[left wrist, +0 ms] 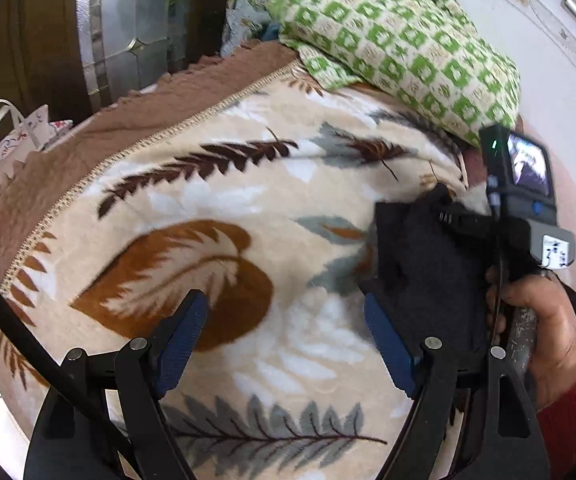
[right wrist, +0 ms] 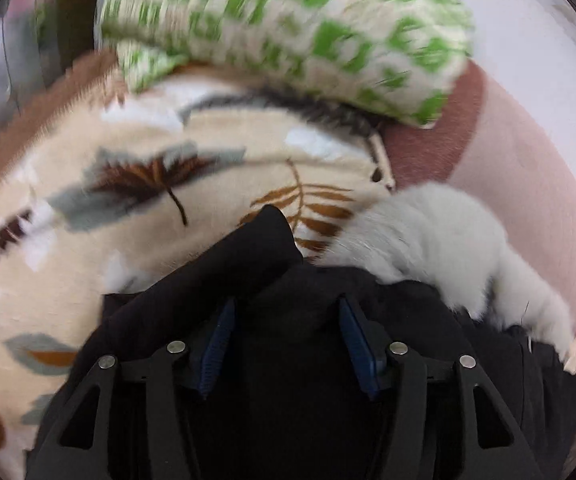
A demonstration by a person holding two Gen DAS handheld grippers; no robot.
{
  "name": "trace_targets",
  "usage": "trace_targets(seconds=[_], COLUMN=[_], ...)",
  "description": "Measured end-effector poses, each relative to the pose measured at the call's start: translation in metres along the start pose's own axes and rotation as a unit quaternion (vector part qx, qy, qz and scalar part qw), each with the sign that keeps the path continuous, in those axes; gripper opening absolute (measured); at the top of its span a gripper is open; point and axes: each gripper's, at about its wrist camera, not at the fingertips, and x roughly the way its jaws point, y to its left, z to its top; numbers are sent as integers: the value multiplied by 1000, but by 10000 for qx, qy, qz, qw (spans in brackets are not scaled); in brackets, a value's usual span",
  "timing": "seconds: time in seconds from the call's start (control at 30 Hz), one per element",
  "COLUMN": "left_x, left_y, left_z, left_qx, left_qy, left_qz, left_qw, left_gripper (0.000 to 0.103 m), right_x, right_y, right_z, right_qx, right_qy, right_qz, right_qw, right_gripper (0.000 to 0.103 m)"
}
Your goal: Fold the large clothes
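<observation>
Left wrist view, bottom of frame: my left gripper (left wrist: 286, 344) hangs over the blanket (left wrist: 192, 184) with its jaws wide apart and nothing between them; the blue pads (left wrist: 186, 330) are clear of the pile beneath.

Same view, right edge: a hand (left wrist: 544, 320) in a red sleeve (left wrist: 568, 412) carries the right gripper, whose body sits over the dark garment (left wrist: 424, 264).

Right wrist view, bottom centre: my right gripper (right wrist: 284, 344) stands with jaws partly apart, the garment's black cloth lying between and under the pads. I cannot tell through the blur whether the pads press on it, so I read this as open over the cloth, not a grip.

The garment lies bunched in the lower middle of that view, one peak pushed up toward frame centre, and a white fur trim (right wrist: 440, 248) runs along its right side.

I judge the garment soft, limp and thick, heavy enough to sag and drag on the fleecy blanket. The black cloth should pinch well; the fur trim looks slippery and likely to pull through the pads. I would take hold at a firm edge or seam, one gripper to each corner, never the trim.

Upper frame, both views: a green checked quilt (left wrist: 400, 40) lies folded at the far end.
</observation>
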Motion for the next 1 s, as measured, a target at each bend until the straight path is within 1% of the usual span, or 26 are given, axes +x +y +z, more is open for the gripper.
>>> trace_targets(seconds=[0.07, 0.13, 0.2, 0.23, 0.27, 0.3, 0.37, 0.4, 0.43, 0.5, 0.57, 0.6, 0.63, 0.67, 0.7, 0.73, 0.8, 0.83, 0.87, 0.93, 1.0], left_x=[-4, -6, -9, -10, -11, -12, -14, -16, -18, -21, -23, -23, -22, -20, -16, -12, -5, -2, 0, 3, 5], left_y=[1, -2, -7, -10, -12, -14, -18, -20, -24, -34, -46, -52, -56, -61, -63, -66, -66, -64, -62, -59, -59], left_z=[1, 0, -2, -4, -6, -8, -11, -13, -16, -22, -29, -32, -34, -36, -38, -39, -39, -39, -37, -35, -34], left_qx=[-5, 49, 178, 252, 293, 331, 367, 389, 443, 626, 852, 987, 1075, 1178, 1245, 1287, 1271, 1223, 1157, 1065, 1055], left_qy=[-96, -156, -253, -324, -355, -371, -389, -416, -461, -550, -700, -766, -782, -765, -718, -645, -471, -405, -348, -317, -329], left_qz=[41, 38, 63, 104, 116, 94, -26, -76, -119, -120, -63, 10, 61, 112, 126, 137, 158, 144, 131, 139, 206], left_qw=[9999, 9999, 9995, 9991, 9989, 9987, 9986, 9983, 9979, 9965, 9939, 9922, 9911, 9900, 9895, 9895, 9906, 9916, 9926, 9937, 9937], left_gripper=[80, 80, 80, 80, 80, 80, 80, 80, 80, 80, 80, 80, 80, 80, 80, 80, 80, 80, 80, 80, 80], right_x=[6, 0, -18, -34, -51, -76, -113, -126, -138, -152, -151, -151, -146, -140, -128, -120, -100, -95, -92, -94, -86], right_y=[-6, -10, -6, -6, -8, -16, -35, -43, -54, -84, -121, -138, -163, -181, -208, -224, -262, -276, -290, -324, -354], right_z=[-1, -6, -9, -12, -15, -21, -34, -42, -52, -78, -102, -112, -125, -135, -149, -157, -180, -188, -199, -222, -237], right_qx=[150, 209, 170, 193, 259, 415, 626, 658, 677, 759, 1038, 1215, 1475, 1670, 1944, 2092, 2458, 2609, 2780, 3289, 3655], right_qy=[78, -58, -347, -565, -758, -995, -1290, -1377, -1487, -1615, -1582, -1536, -1447, -1337, -1119, -999, -721, -671, -638, -579, -289], right_qz=[102, 45, -187, -258, -221, -56, 206, 230, 169, -195, -628, -771, -876, -901, -911, -930, -1057, -1101, -1160, -1287, -1624], right_qw=[9998, 9998, 9991, 9979, 9965, 9942, 9895, 9880, 9864, 9838, 9799, 9776, 9745, 9727, 9703, 9683, 9608, 9567, 9514, 9338, 9161], right_gripper=[63, 62, 62, 62, 62, 62, 63, 63, 65, 65, 65, 65, 62, 56, 52, 46, 45, 45, 45, 45, 45])
